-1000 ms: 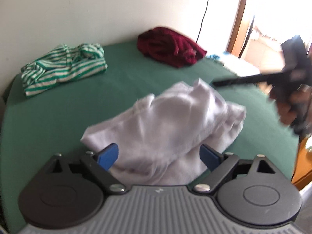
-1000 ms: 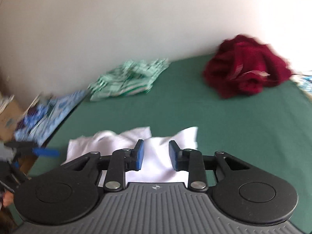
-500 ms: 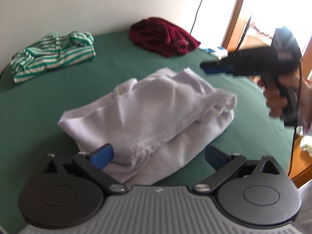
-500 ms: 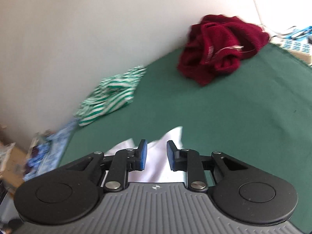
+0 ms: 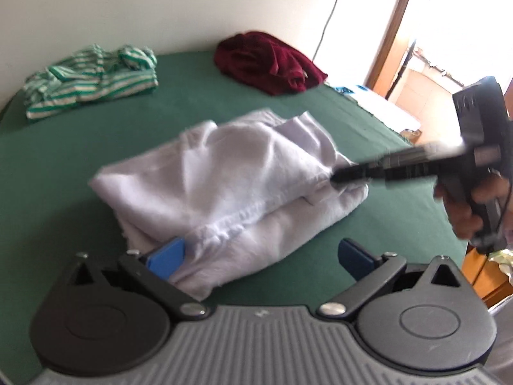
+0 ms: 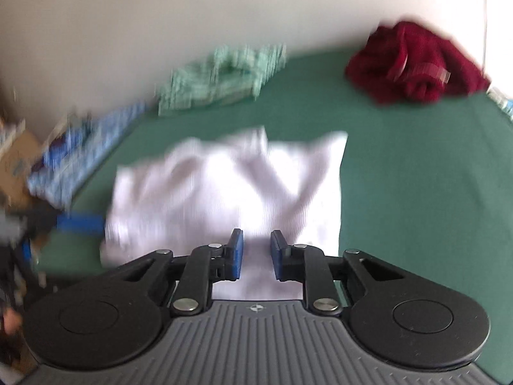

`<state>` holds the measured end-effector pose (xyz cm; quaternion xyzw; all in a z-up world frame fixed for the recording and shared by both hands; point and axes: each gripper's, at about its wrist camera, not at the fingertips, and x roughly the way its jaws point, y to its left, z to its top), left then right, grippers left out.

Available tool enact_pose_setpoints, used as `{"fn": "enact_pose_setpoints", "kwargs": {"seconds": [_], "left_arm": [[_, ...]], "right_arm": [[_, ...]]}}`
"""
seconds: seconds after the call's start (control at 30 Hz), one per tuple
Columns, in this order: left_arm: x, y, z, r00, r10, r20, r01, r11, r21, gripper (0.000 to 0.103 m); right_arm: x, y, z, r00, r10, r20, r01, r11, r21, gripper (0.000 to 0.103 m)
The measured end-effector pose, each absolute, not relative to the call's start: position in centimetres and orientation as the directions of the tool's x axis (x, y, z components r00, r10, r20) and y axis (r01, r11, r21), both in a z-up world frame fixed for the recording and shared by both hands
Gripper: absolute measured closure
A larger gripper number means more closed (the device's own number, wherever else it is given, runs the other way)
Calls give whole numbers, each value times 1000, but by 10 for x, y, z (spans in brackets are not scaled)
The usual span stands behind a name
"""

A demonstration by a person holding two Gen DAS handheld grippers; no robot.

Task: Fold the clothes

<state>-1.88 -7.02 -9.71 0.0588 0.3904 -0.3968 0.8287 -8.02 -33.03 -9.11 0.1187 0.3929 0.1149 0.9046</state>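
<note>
Watching from the side, I saw the white garment (image 5: 231,186) sitting in a chunky half-folded bundle on the near-middle of the green table (image 5: 64,166), top layer flopped over the bottom one. A second before, it looked looser and more lifted; by this point it had settled flatter, so my guess was one fold had just been laid down.

The left gripper (image 5: 261,255) had been opening and ended up spread wide, one blue pad touching the near left edge of the bundle and the other well off to the right over bare cloth. It wasn't pinching anything. Looked like a fresh let-go to me.

The right gripper (image 6: 256,253) had been closing, its pads fairly close together but with a visible gap, hovering over the near edge of the white garment. From the other camera its tip (image 5: 340,176) sat right at the far right corner of the bundle. Too blurry to say whether any fabric was actually caught between the pads; I couldn't see them pressing on it.

Far across the table, the striped green shirt (image 5: 93,80) lay on the left and the dark red sweater (image 5: 269,62) on the right, both crumpled. So plenty still left to fold, I reckon.
</note>
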Motion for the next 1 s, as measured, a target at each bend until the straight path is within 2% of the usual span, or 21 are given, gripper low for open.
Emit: {"fn": "enact_pose_setpoints", "kwargs": {"seconds": [0.13, 0.27, 0.37, 0.43, 0.6, 0.73, 0.83, 0.9, 1.0], "left_arm": [[-23, -65, -105, 369, -615, -697, 681, 689, -247, 1], [-27, -62, -95, 391, -646, -656, 678, 684, -269, 1], [-19, -70, -105, 384, -620, -684, 657, 704, -268, 1], [-18, -72, -105, 384, -614, -689, 650, 710, -271, 1], [-23, -70, -80, 427, -649, -630, 666, 697, -267, 1], [-3, -79, -84, 475, -661, -580, 652, 708, -272, 1], [19, -82, -100, 513, -595, -619, 596, 766, -241, 1], [21, -71, -106, 512, -592, -623, 575, 775, -263, 2], [10, -58, -104, 487, -601, -634, 589, 762, -269, 1]], "right_arm": [[-94, -338, -89, 674, 302, -674, -116, 944, 308, 87], [-94, -334, -67, 769, 247, -589, -102, 958, 269, 79], [-72, -327, -78, 743, 224, -631, -71, 964, 258, 79], [-60, -325, -85, 715, 203, -669, -46, 968, 245, 83], [-53, -338, -65, 781, 209, -589, -7, 945, 327, 81], [-27, -338, -76, 773, 216, -597, 8, 937, 349, 81], [-25, -351, -91, 773, 175, -609, 88, 922, 377, 82], [-28, -356, -95, 783, 174, -597, 96, 915, 393, 84], [-31, -345, -90, 781, 129, -611, 79, 950, 302, 84]]}}
